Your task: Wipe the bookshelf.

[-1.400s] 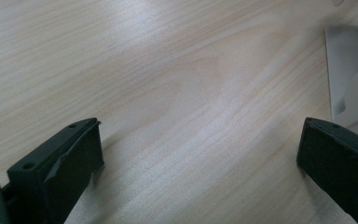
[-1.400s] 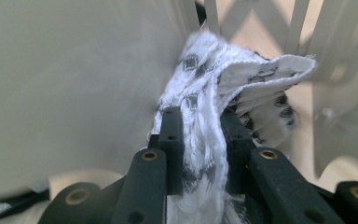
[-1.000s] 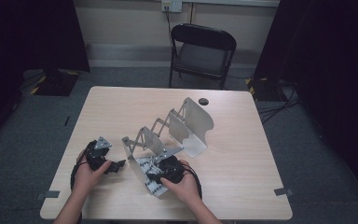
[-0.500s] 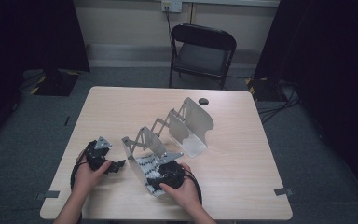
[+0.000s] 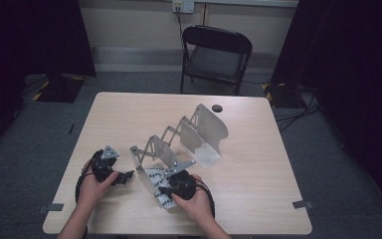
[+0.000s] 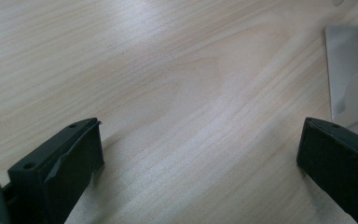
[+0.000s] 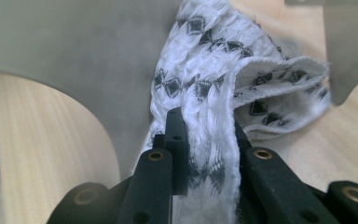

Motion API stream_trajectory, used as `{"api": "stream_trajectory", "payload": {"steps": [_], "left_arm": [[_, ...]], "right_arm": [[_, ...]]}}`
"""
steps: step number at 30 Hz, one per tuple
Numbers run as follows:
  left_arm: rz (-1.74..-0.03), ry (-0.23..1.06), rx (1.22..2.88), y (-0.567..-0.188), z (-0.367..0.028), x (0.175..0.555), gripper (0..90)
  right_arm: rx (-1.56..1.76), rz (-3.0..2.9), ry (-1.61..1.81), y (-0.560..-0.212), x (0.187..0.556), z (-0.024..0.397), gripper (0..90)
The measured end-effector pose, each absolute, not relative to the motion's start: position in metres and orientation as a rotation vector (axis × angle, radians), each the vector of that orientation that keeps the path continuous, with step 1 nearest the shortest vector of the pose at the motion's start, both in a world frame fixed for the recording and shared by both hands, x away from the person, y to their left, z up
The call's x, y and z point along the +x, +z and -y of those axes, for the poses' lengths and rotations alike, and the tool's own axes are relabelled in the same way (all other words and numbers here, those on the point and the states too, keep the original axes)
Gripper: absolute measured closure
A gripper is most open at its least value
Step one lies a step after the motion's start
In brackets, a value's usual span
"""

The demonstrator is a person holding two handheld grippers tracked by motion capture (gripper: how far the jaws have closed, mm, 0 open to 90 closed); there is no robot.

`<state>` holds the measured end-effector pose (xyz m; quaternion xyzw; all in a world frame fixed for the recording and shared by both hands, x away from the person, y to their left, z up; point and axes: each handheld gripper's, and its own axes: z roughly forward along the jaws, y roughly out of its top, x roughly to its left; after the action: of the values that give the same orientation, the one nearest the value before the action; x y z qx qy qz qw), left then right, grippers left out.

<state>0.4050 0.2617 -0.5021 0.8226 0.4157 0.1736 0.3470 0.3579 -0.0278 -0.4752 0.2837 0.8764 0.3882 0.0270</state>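
The cloth (image 7: 214,93) is white with small black diamond marks, soft and woven, and it is folded into thick layers. It lies on the table (image 5: 129,114) at the near end of the metal rack (image 5: 179,144), between the first plate of the rack and the right gripper (image 5: 171,186). In the right gripper view a fold of the cloth stands between the two black jaws, and the pads press on it from both sides. The rest of the cloth spreads forward and leans against the grey plate of the rack.

Compared with one second ago, the right gripper sits a little closer to the person and the cloth is gathered more under it. Its jaws have just been closing, and now they are narrow, with the cloth pinched between them. Half a second ago more of the cloth was seen flat beside the rack.

The left gripper (image 5: 124,175) rests on the table to the left of the rack, in the same place as before. Its jaws are wide apart with only bare wood between them, and an edge of the rack is seen at the far right of its view.

The rack stretches diagonally away from the person. A black chair (image 5: 216,55) stands behind the table.
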Motion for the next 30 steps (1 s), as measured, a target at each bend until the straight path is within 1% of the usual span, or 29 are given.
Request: {"api": "stream_trajectory", "payload": {"steps": [3, 24, 27, 30], "left_arm": [[-1.079, 0.45, 2.134, -0.502, -0.262, 0.405, 0.0], [-1.077, 0.451, 2.135, -0.502, -0.262, 0.405, 0.0], [-1.077, 0.451, 2.135, -0.502, -0.262, 0.405, 0.0], [-1.077, 0.451, 2.135, -0.502, -0.262, 0.405, 0.0]], "right_arm": [[0.857, -2.69, 1.246, -0.464, 0.359, 0.03, 78.6], [0.708, -2.455, 1.561, -0.355, 0.369, 0.032, 78.7], [0.682, -2.444, 1.581, -0.353, 0.372, 0.026, 78.7], [0.697, -2.471, 1.563, -0.364, 0.378, 0.019, 78.8]]}}
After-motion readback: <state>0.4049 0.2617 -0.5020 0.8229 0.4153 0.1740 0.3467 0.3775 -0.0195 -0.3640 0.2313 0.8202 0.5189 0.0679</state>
